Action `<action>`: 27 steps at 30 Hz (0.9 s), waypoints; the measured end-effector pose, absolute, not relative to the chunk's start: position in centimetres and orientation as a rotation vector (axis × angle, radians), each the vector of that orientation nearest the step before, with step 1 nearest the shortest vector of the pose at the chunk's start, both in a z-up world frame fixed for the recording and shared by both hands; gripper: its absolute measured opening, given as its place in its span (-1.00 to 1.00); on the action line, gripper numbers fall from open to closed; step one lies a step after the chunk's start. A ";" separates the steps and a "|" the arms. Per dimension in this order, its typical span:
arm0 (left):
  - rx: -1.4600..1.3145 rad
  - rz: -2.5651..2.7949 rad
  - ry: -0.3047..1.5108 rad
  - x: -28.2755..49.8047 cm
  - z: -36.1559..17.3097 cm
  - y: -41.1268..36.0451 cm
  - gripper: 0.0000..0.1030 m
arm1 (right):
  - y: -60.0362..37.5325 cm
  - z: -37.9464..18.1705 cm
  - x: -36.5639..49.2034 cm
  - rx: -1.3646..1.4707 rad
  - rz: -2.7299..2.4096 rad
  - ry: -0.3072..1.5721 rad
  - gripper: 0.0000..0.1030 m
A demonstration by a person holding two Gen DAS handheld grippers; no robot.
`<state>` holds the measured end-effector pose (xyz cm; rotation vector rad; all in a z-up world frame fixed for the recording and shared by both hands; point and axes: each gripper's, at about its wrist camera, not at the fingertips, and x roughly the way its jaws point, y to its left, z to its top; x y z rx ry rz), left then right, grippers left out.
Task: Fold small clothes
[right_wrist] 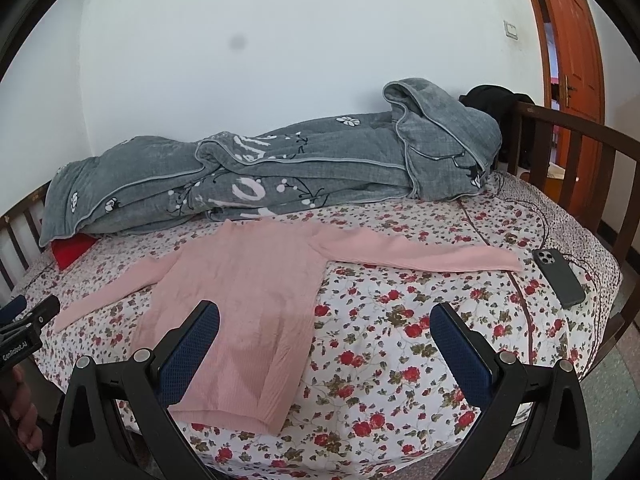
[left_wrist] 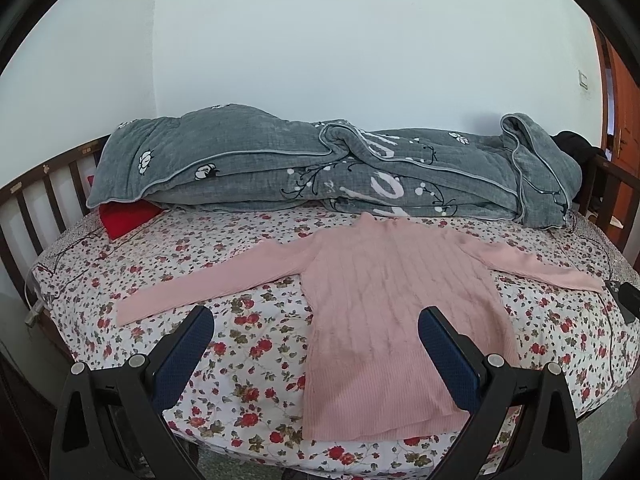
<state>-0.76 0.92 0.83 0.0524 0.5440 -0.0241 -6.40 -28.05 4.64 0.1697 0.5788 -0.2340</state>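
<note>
Pink sweater (left_wrist: 384, 320) flat on the floral bed (left_wrist: 240, 360), nothing folded yet.
My left gripper (left_wrist: 316, 336) and right gripper (right_wrist: 324, 332) hang wide and empty near the hem; body runs away from me, collar toward the grey quilt (left_wrist: 320, 168), sleeves spread sideways. Left sits nearer.

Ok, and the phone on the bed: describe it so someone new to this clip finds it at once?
Start at the bed with the floral sheet and go to its right side, near the wooden rail. Past the cuff of the pink sweater's outstretched sleeve lies the phone, camera side up with a cable running from it. It is the only dark, hard, flat object among fabrics.
</note>
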 end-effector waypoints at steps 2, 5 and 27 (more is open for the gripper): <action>0.054 -0.026 0.543 -0.8 0.8 1.0 1.00 | -27.9 4.6 -6.4 0.168 -0.233 0.581 1.00; 0.057 -0.033 0.538 -0.8 0.7 1.1 1.00 | -27.8 4.5 -6.2 0.166 -0.232 0.586 1.00; 0.008 0.017 0.621 4.9 -4.3 5.4 1.00 | -26.5 0.6 -3.1 0.131 -0.235 0.616 0.99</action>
